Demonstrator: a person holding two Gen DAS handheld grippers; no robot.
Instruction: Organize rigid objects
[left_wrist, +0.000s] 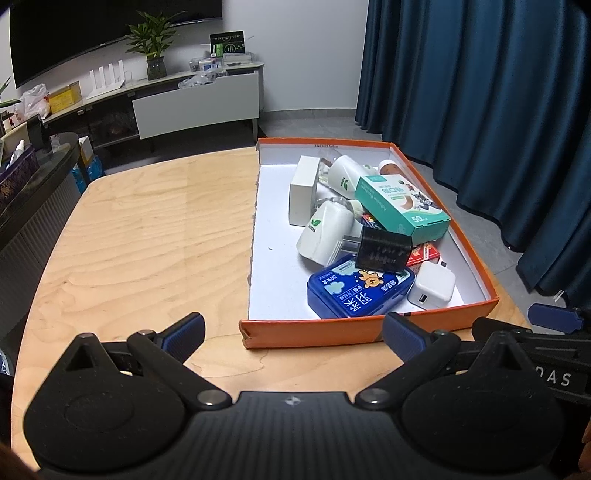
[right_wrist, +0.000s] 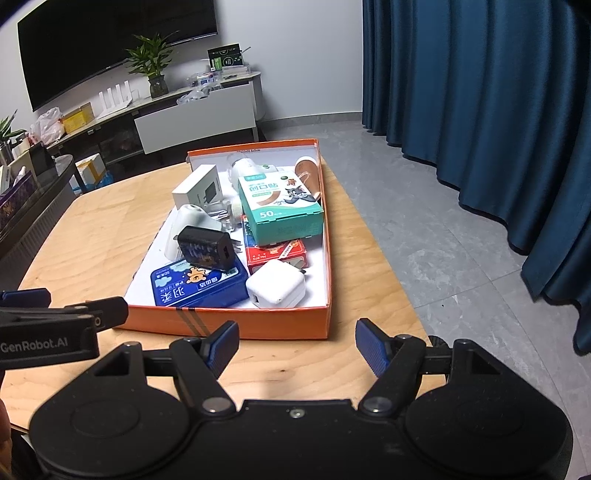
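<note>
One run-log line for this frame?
phase: pre-grasp | left gripper: open, empty | right gripper: open, empty | orange box: cluttered, on table | nothing held

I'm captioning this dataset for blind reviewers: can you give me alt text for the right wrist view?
An orange box on a wooden table holds a jumble: a blue tin, black charger, white charger, teal bandage box. The right gripper hovers before it, fingers open and empty; blue curtains hang at right.
</note>
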